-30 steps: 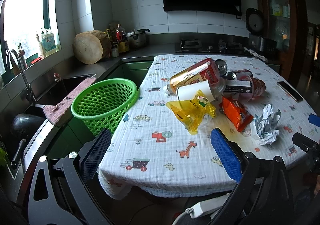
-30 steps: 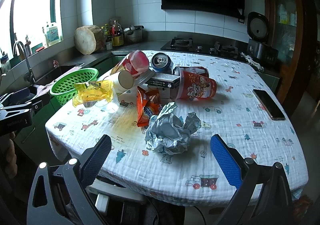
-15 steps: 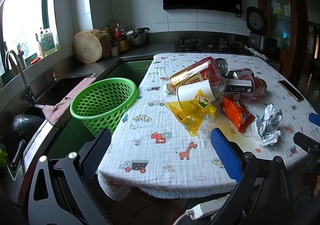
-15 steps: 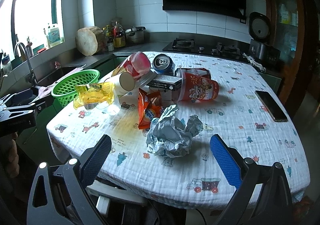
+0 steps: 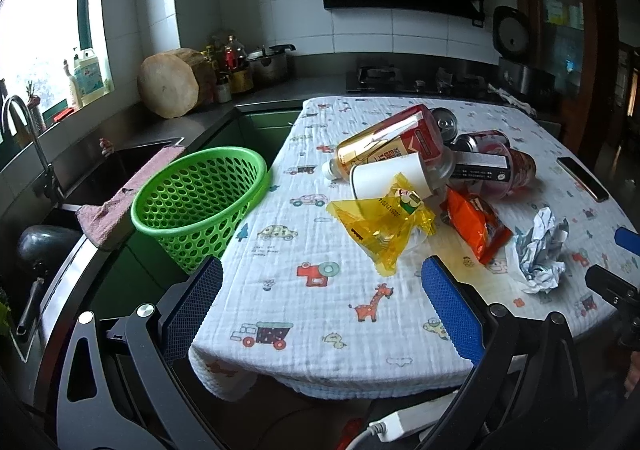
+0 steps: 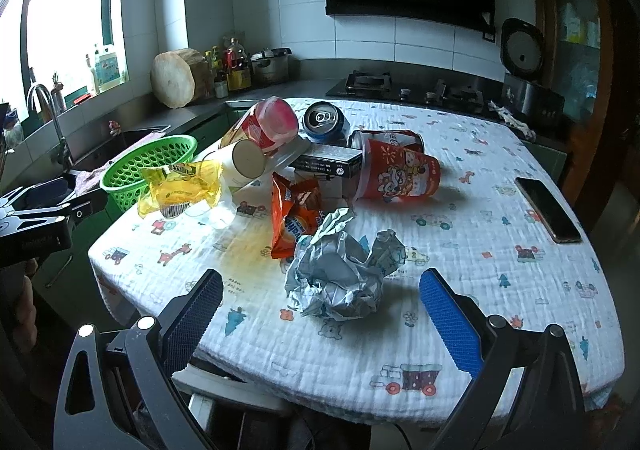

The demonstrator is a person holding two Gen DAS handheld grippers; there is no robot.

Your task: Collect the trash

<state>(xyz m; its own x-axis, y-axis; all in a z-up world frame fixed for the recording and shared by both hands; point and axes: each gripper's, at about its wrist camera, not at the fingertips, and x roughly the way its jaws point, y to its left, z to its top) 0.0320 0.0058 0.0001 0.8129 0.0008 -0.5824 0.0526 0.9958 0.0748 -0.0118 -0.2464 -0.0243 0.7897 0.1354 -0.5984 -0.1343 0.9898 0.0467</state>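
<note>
Trash is piled mid-table: a yellow wrapper (image 5: pixel 384 228) (image 6: pixel 180 189), an orange snack bag (image 5: pixel 478 223) (image 6: pixel 294 215), a crumpled paper ball (image 5: pixel 538 254) (image 6: pixel 340 274), a white cup (image 5: pixel 390 179), a red-gold bottle (image 5: pixel 392 143), a red printed cup (image 6: pixel 400 173), a blue can (image 6: pixel 322 121) and a black box (image 6: pixel 328 161). A green basket (image 5: pixel 198 199) (image 6: pixel 148 165) stands at the table's left edge. My left gripper (image 5: pixel 320 304) is open at the near table edge, nothing in it. My right gripper (image 6: pixel 320 314) is open, just short of the paper ball.
A phone (image 6: pixel 548 209) lies at the table's right side. A sink (image 5: pixel 104 177) with a pink cloth (image 5: pixel 128 197) sits left of the basket. The counter behind holds a wooden block (image 5: pixel 172 83), bottles, a pot and a stove (image 6: pixel 368 81). A white power strip (image 5: pixel 394 424) lies on the floor.
Both grippers have edged slightly forward toward the table; the pile sits a little nearer in both views. Nothing on the table has moved.
</note>
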